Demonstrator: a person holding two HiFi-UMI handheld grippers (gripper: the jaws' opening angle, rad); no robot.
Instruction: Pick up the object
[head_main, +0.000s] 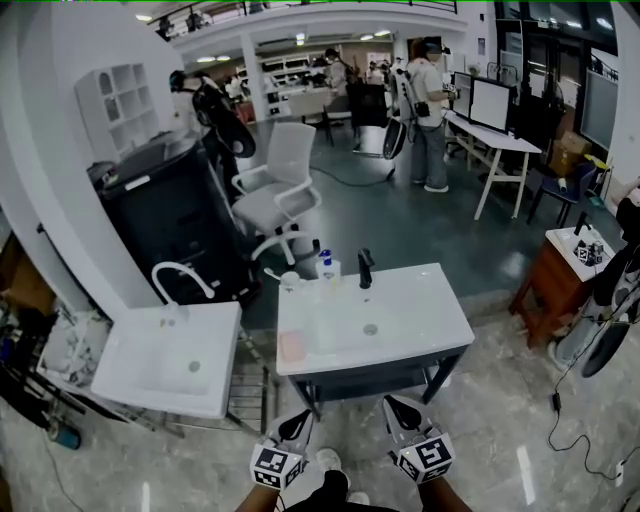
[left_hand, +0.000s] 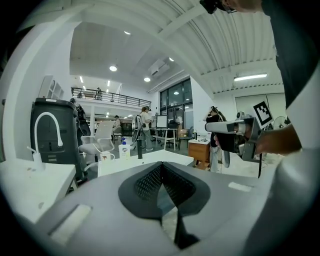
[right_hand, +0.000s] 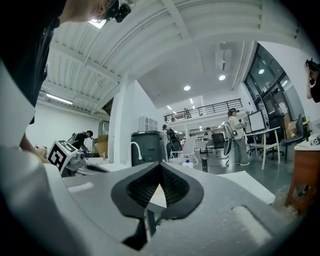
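Left gripper (head_main: 297, 425) and right gripper (head_main: 402, 410), fingers together and empty, just short of the white sink counter (head_main: 435, 300)

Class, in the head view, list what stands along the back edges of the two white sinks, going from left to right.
white curved tap → white mug → soap pump bottle → black tap
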